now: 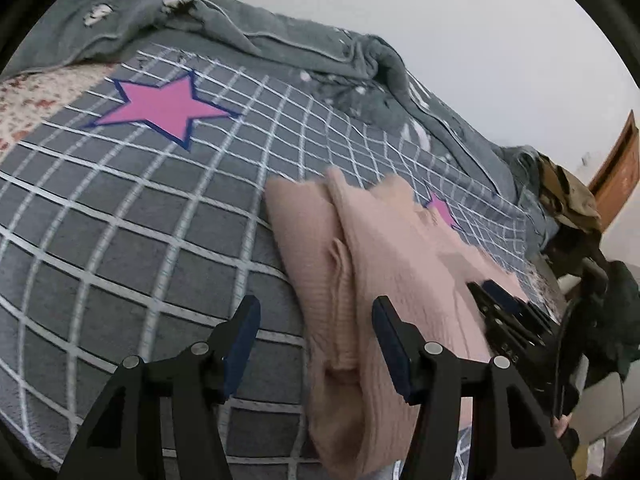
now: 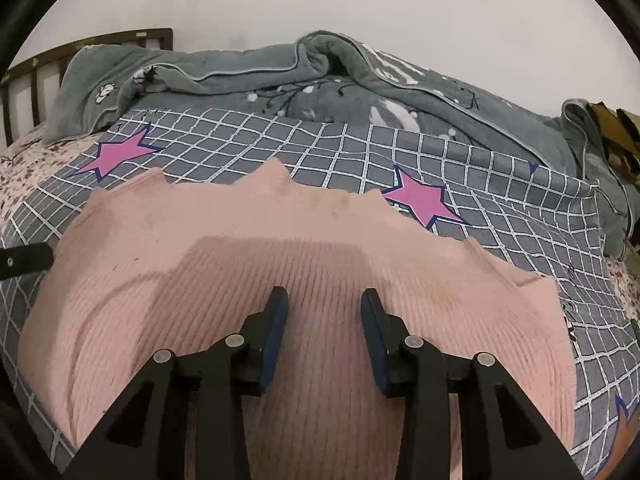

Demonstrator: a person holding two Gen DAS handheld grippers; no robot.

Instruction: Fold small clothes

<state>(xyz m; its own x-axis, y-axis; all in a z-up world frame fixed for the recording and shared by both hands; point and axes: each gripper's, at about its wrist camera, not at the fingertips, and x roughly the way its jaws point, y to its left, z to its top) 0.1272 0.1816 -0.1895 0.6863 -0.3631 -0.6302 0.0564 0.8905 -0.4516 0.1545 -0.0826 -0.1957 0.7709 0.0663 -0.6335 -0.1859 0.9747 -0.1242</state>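
Bed (image 2: 520, 216) fills both views, covered by grey sheet with white grid and pink stars (image 1: 168, 106). Crumpled grey-green quilt (image 2: 280, 76) along far edge. Plain white wall (image 2: 320, 0) behind. Dark wooden headboard (image 2: 80, 46) upper left of right view. Brown wooden door (image 1: 620, 168) at right edge of left view. Soft, even light.

Pink ribbed knit garment (image 2: 280, 272), lying spread and slightly rumpled on the grey checked blanket (image 2: 500, 200), jagged far edge toward the blanket's far edge, lengthwise fold ridge (image 1: 340, 280) along its left side, near part reaching the blanket's near edge
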